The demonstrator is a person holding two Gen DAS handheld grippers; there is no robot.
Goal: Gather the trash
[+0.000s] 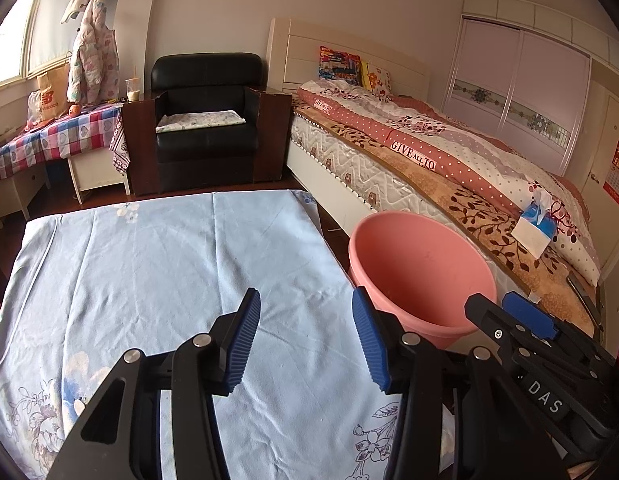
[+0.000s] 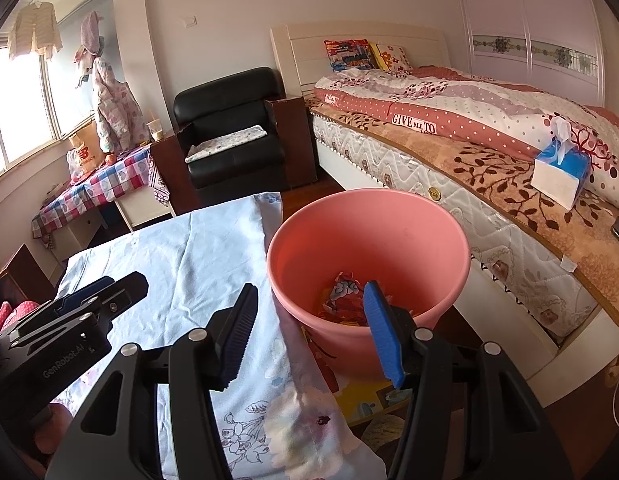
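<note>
Left wrist view. Left gripper (image 1: pixel 305 344) poised over the pale blue floral cloth (image 1: pixel 157 272) covering the table, jaws spread wide, nothing between the blue pads (image 1: pixel 245 340). No trash visible on the cloth here. Pink bucket (image 1: pixel 421 276) standing just beside the table's far right corner, between table and bed (image 1: pixel 449 168); contents hidden from this angle. Right gripper (image 1: pixel 521 320) visible at lower right, close to the bucket rim. Tissue box (image 1: pixel 535 228) lying on the bed edge, well apart from both tools.

Right wrist view. Right gripper (image 2: pixel 309 328) held at the bucket's (image 2: pixel 369 216) near rim, jaws parted, empty; one blue pad (image 2: pixel 383 332) seen against the bucket mouth, the other over the cloth (image 2: pixel 181 264). Crumpled red and orange wrappers (image 2: pixel 343 300) lying at the bucket bottom, so the trash appears already collected. Left gripper (image 2: pixel 93 300) visible at lower left above the cloth.

Risks, as judged. Bucket light and free-standing: a careless withdrawal of the right tool could catch the rim and tip it, spilling the wrappers onto the floor. Cloth edge hanging loose beside the bucket: a snagged pad could drag it off the table. Any scrap lying beyond the camera fields would go uncollected; cannot tell whether any remains.
</note>
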